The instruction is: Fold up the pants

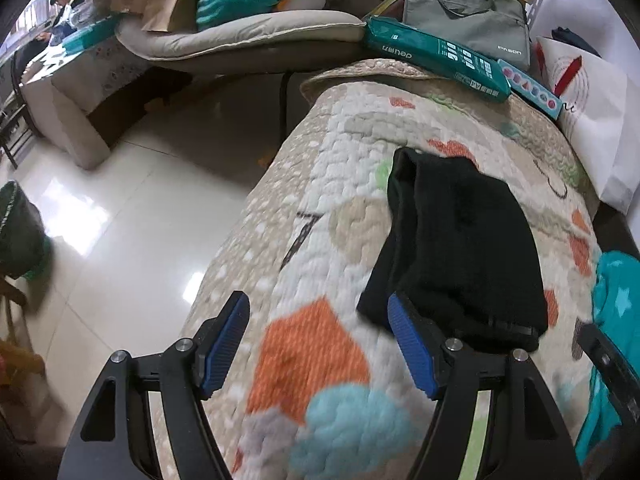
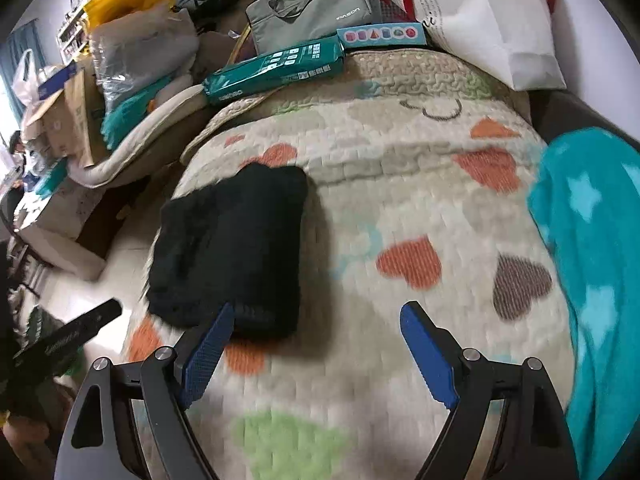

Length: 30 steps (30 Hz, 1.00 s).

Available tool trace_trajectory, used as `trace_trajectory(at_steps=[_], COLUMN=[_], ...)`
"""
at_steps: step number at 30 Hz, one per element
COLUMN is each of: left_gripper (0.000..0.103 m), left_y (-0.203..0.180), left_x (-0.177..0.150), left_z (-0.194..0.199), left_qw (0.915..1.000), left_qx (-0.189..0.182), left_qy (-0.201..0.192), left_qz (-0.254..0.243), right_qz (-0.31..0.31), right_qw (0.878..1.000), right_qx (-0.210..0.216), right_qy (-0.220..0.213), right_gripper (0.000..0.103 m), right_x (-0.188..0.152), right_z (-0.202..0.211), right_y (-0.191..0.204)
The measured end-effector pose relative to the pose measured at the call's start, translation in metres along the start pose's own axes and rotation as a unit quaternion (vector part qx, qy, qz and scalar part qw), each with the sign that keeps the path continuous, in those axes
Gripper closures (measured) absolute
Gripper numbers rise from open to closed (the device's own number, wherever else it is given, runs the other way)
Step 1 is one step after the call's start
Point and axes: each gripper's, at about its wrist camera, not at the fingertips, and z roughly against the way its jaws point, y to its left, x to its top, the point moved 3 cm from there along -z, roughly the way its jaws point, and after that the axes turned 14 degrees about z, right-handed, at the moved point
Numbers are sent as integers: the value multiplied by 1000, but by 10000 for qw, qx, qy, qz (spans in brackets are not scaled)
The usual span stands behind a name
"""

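While both claws hang over the quilt, this is how things lie:

Left gripper [image 1: 316,312]: jaws stand wide apart with nothing between them; only bare quilt shows in the gap. Its right-hand blue pad [image 1: 412,348] sits at the near corner of the pants; contact cannot be told.
Right gripper [image 2: 318,322]: jaws spread wide, holding nothing. Its left-hand blue pad [image 2: 208,354] lies at the near edge of the pants; touching or not is unclear.
Pants [image 1: 460,248]: black, folded into a compact bundle, lying flat on the quilt, between the two claws.
Quilt [image 2: 400,216]: pale, padded, printed with orange hearts.
Teal blanket [image 2: 592,260]: star-patterned, at the quilt's right edge.
Green packet [image 2: 276,68]: on the quilt's far edge, beside a grey laptop bag [image 2: 308,4].
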Motion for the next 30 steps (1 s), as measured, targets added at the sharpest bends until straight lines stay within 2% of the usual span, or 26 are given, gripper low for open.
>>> trace_trajectory(at_steps=[3,6,8,12,17,20,23,26,28,30], left_gripper=[32,32,32,32,32,32,32,32,32,32], left_y=[6,18,28,43,39,36,39,44,45,46], left_x=[8,11,13,16,21,24,24,24,24,25], left_z=[-9,-17,-22,-20,-10,-10,-14,-19,-19,-18], left_qw=[9999,9994,9982,9927,9922,9934,9917,9893,9885,9878], left_qx=[-55,-50,-73,-318,-505,-496,-519,-533,-539,-572], left_qy=[37,155,328,554,441,377,493,634,651,656], left_qz=[110,290,501,1020,1053,968,1069,1202,1251,1289], right_qz=[187,355,272,132,430,1027,1534,1981,1942,1742], right_qw=[9992,9966,9976,9999,9987,9941,9861,9724,9713,9761], right_qx=[-23,135,182,-98,-287,-266,-259,-598,-705,-699], right_qy=[356,732,610,30,5,213,589,1074,1174,1098], right_gripper=[14,12,12,11,11,12,12,12,12,12], right_x=[5,-5,-1,27,86,115,125,123,124,131], right_z=[-32,-55,-51,-30,-47,-74,-105,-144,-154,-149], right_y=[13,25,23,11,18,48,81,104,108,105])
